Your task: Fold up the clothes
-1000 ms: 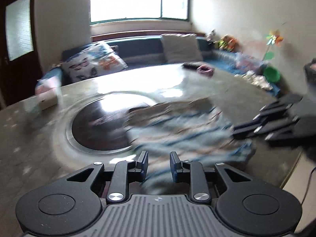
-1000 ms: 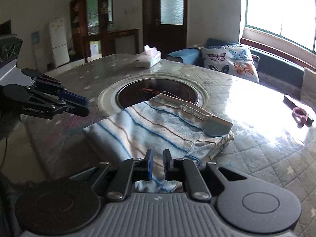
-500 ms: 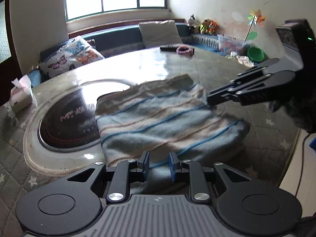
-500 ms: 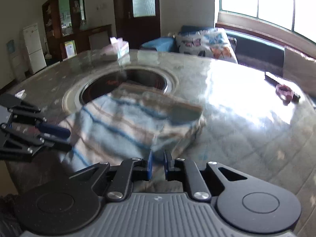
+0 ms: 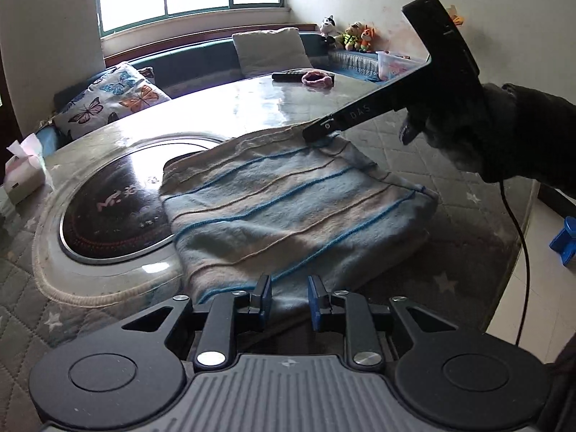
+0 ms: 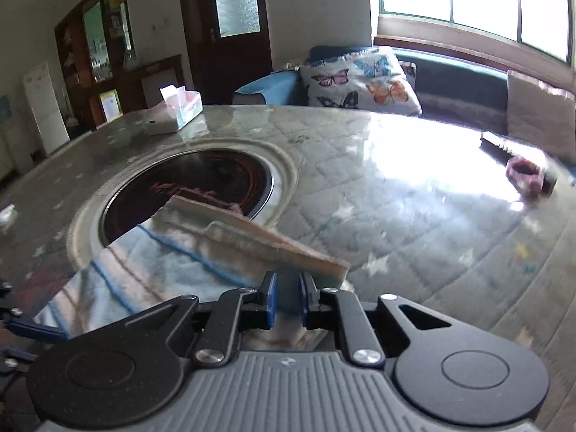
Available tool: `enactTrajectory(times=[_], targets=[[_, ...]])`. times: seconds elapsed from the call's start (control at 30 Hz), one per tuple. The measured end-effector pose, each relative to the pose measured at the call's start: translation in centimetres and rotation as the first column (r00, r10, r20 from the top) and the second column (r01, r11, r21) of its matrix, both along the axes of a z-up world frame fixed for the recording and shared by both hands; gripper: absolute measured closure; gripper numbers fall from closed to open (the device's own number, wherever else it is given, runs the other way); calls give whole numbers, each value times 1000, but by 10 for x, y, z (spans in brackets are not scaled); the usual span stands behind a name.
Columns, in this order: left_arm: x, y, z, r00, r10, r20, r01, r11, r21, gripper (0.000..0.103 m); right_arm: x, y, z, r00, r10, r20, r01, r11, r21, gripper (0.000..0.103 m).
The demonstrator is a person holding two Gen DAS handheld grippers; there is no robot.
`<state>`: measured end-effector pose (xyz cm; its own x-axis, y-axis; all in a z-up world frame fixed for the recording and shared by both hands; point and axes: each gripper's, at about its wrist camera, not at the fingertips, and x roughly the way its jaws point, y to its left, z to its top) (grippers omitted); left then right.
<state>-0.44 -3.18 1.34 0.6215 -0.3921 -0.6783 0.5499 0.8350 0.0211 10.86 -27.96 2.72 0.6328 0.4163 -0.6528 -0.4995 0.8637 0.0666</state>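
Two tools pinch a folded light-blue cloth with blue and tan stripes point(image 5: 288, 208), which lies on the round quilt-covered bench point(image 5: 424, 136) partly over its dark glass centre disc point(image 5: 118, 212). Left tool point(image 5: 287, 300) clamps the cloth's near edge between its blue pads. Right tool point(image 5: 316, 133), held by a dark-gloved hand point(image 5: 453, 129), grips the far corner; its own view shows fabric between its nearly closed pads point(image 6: 272, 300).
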Motion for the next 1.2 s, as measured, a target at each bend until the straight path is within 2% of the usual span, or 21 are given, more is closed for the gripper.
enactTrajectory(times=[0.13,0.23,0.37,0.57,0.7,1.0,1.07,1.2], targets=[[7,9,8,999,50,21,-49,998,-25,78,4,11,6,999,53,-7,-53,998,35,90],[17,16,2,996,89,-14,-90,995,-35,78,7,28,5,995,102,-18,-101,994,41,89],[18,19,-7,996,85,-38,-86,996,-30,78,18,51,0,989,146,-36,-144,989,40,89],[16,21,-7,996,75,-41,-76,996,-36,78,42,61,-12,992,112,-59,-111,993,32,92],[17,21,-1,996,77,-35,-79,996,-37,78,47,62,-10,997,70,-45,-70,997,17,88],[48,19,10,991,137,-7,-137,987,-89,77,4,62,12,981,196,-4,-195,980,21,85],[55,18,7,990,140,-15,-141,987,-82,77,-10,63,14,972,236,-6,-236,972,14,81],[60,17,-2,990,140,-23,-141,989,-43,77,-42,70,12,950,313,-15,-313,949,-19,80]])
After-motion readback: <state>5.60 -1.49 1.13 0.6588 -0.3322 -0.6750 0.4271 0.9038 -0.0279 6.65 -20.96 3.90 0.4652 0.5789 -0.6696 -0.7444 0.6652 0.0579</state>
